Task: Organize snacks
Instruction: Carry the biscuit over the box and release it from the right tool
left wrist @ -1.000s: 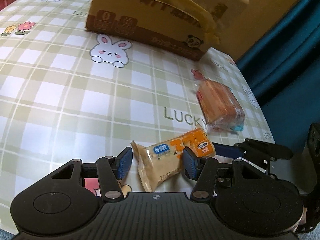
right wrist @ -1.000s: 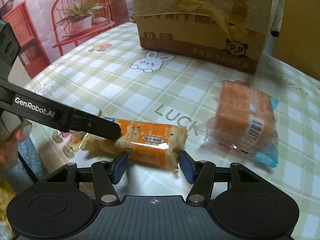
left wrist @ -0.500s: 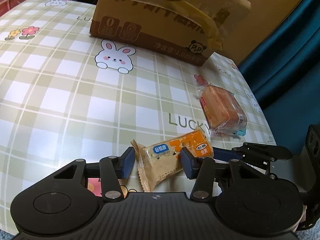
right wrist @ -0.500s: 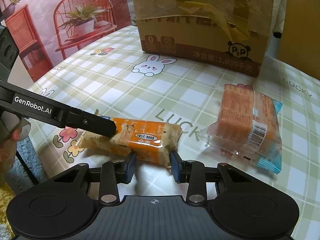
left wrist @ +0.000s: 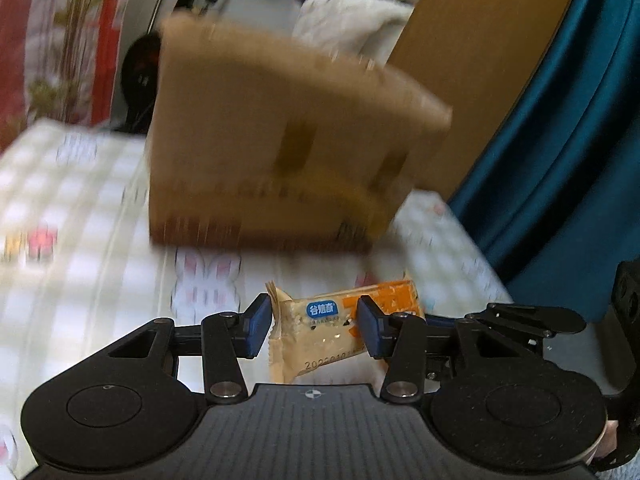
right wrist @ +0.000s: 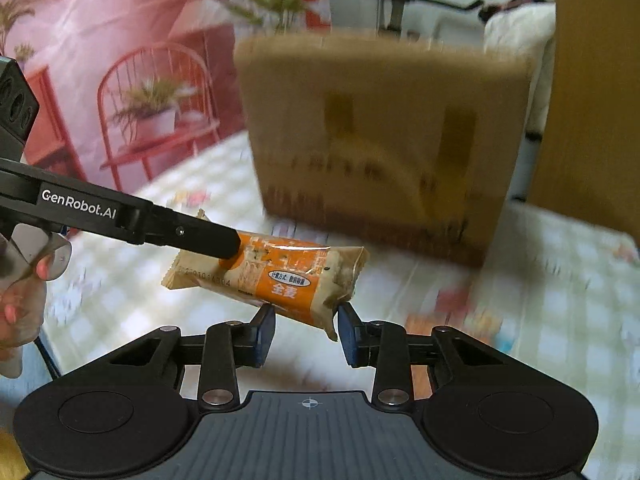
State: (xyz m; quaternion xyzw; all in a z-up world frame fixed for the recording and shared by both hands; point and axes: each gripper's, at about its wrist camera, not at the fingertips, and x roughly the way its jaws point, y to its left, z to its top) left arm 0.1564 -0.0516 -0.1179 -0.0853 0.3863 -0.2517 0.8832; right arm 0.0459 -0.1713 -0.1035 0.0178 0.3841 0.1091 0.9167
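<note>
Two grips on snack bar (left wrist: 316, 334): left claw (left wrist: 310, 328), right claw (right wrist: 306, 334); checked tablecloth (left wrist: 100, 280), cardboard box (left wrist: 260, 140), teal curtain (left wrist: 560, 160).

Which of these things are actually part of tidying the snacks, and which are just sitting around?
Part of the job:
snack packet, held by the left gripper and the right gripper
cardboard box
second orange snack pack, blurred

Just around:
checked tablecloth
teal curtain
</note>
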